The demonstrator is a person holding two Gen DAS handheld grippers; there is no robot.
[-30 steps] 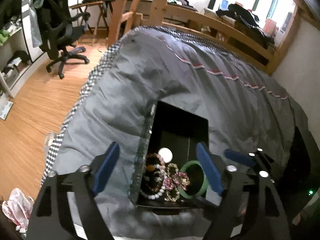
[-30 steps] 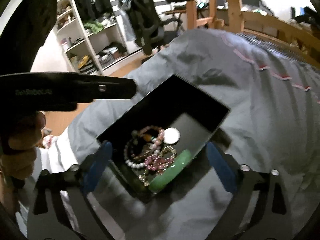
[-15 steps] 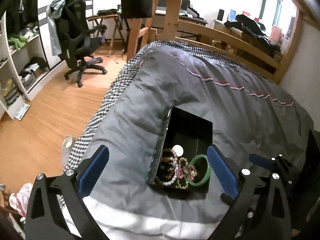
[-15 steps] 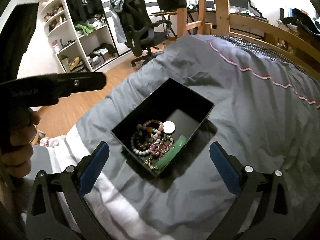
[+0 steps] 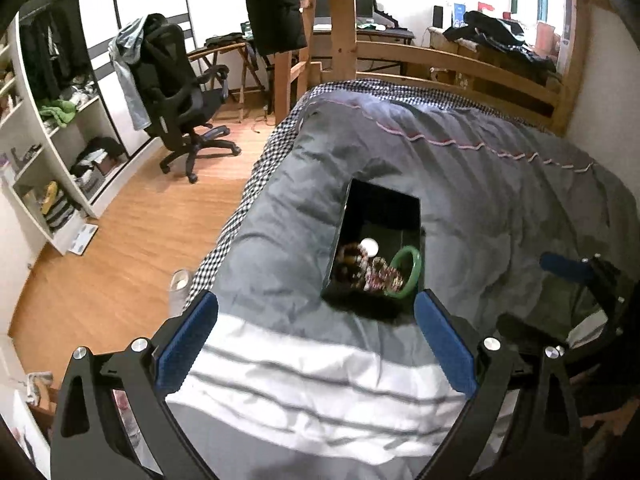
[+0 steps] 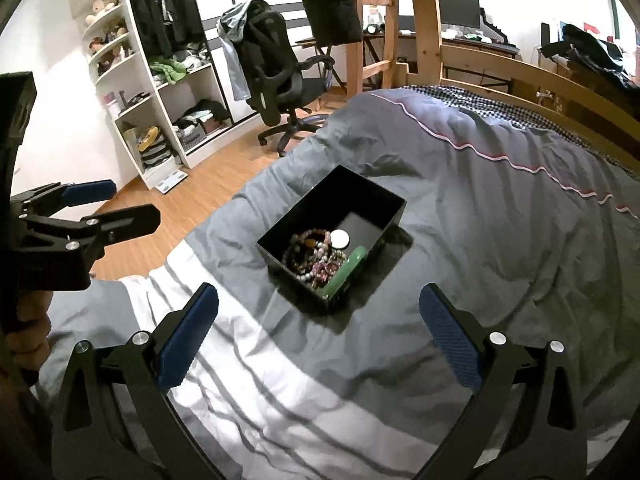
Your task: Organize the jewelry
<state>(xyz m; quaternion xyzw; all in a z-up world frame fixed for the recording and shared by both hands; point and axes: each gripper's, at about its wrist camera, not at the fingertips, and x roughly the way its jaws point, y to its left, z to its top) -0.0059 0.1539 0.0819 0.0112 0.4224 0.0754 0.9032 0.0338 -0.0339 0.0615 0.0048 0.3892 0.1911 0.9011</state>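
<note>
Box (image 6: 362, 196) rim clear of both claws.

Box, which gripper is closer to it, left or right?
Right, apparently. The right gripper hangs just short of the box; the left gripper, jaws just opened wider and empty, sits farther off sideways.

1 box (image 6: 352, 200), 1 bangle (image 5: 412, 270) (green)

No text, label, brand or number could be read anywhere in either view; everything was too small or blurred.
</note>
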